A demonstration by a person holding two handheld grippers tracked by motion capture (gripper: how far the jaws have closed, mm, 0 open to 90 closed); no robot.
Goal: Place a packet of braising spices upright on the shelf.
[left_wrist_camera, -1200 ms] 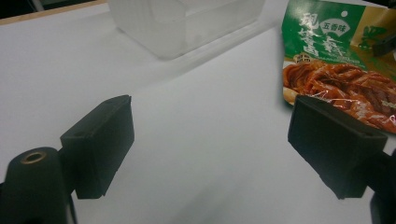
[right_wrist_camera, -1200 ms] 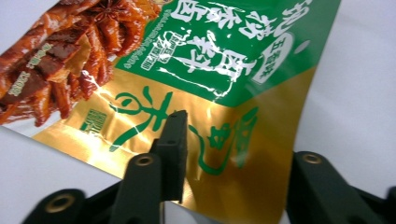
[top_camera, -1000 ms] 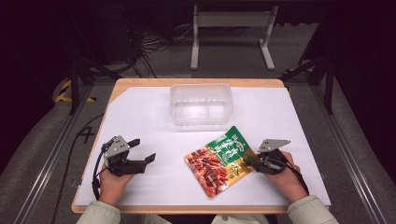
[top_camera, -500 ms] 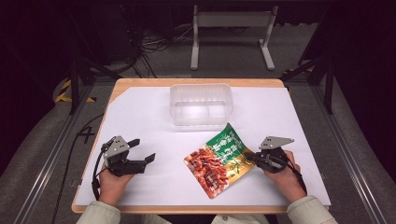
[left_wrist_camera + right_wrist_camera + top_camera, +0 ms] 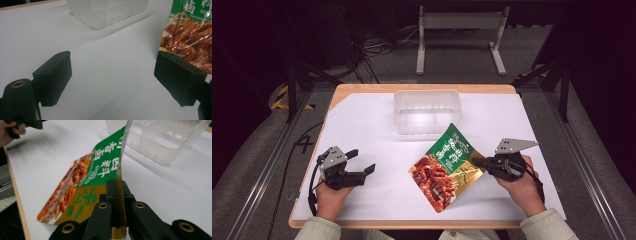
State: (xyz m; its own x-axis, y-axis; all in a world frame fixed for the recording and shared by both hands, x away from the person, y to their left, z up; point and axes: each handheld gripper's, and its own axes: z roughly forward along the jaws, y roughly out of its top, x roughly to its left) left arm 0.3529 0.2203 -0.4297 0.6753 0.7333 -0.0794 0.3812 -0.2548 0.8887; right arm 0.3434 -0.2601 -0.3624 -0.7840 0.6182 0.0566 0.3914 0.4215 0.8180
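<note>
Clear plastic container (image 5: 427, 111) near table's (image 5: 362, 200) far edge, centre | snack packet (image 5: 447, 166) just in front | right gripper (image 5: 478, 163) pinches packet's right edge | left gripper (image 5: 362, 162) apart, near-left, jaws spread

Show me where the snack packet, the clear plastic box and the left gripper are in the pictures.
snack packet (image 5: 446, 170): high view, middle of its printed front.
clear plastic box (image 5: 428, 110): high view, its floor.
left gripper (image 5: 361, 162): high view, midway between its open jaws.
</note>
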